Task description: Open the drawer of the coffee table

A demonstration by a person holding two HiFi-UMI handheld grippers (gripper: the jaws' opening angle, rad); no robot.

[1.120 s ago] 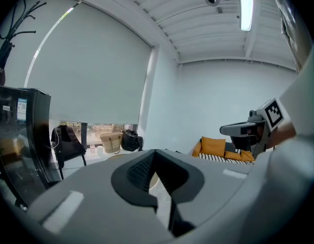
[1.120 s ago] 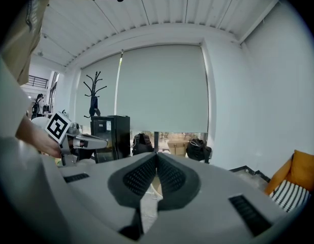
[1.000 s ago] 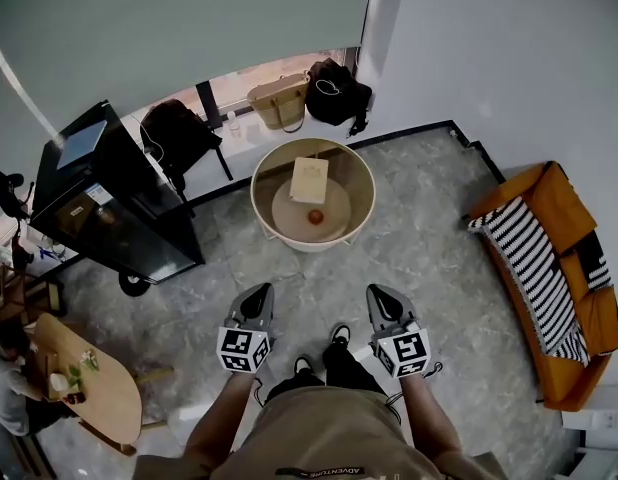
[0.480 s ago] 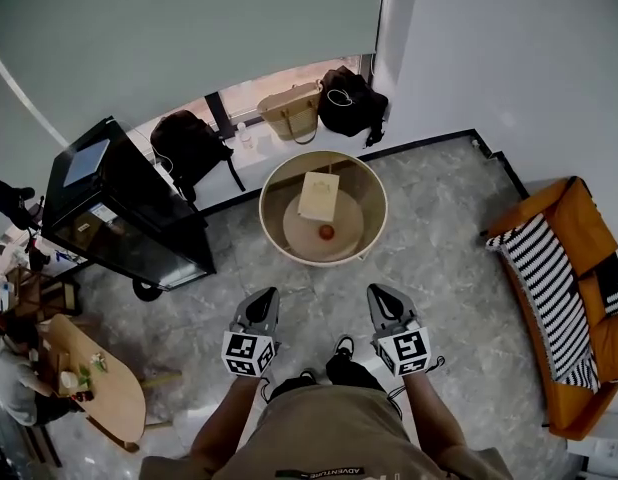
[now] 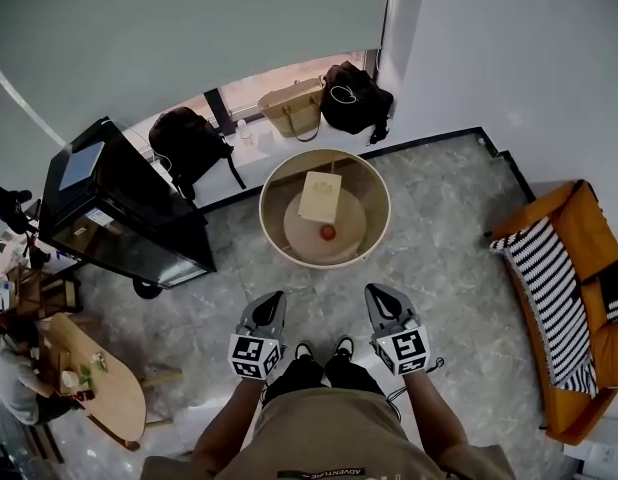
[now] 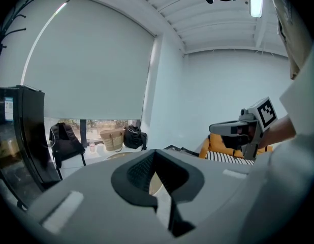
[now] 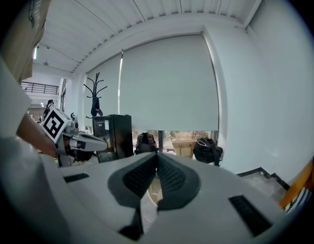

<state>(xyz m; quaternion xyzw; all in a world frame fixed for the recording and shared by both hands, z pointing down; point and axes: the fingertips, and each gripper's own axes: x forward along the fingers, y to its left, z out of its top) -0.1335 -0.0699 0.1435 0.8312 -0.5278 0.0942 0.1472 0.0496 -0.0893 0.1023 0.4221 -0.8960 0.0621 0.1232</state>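
Standing well short of coffee table, you hold left gripper, right gripper: jaws together, empty. Next: step nearer, find drawer.

Coffee table: drawer not discernible from above. Small red item on it, possibly fruit, too small to identify. Orange sofa cut by right edge.

Round coffee table, seen from above: a wide cream rim with a smaller round cream shelf lower inside it. It stands upright on the grey stone floor, near the window wall. A pale flat box and a small red round thing lie inside, apart. Drawer can't be made out; open or closed is unclear.
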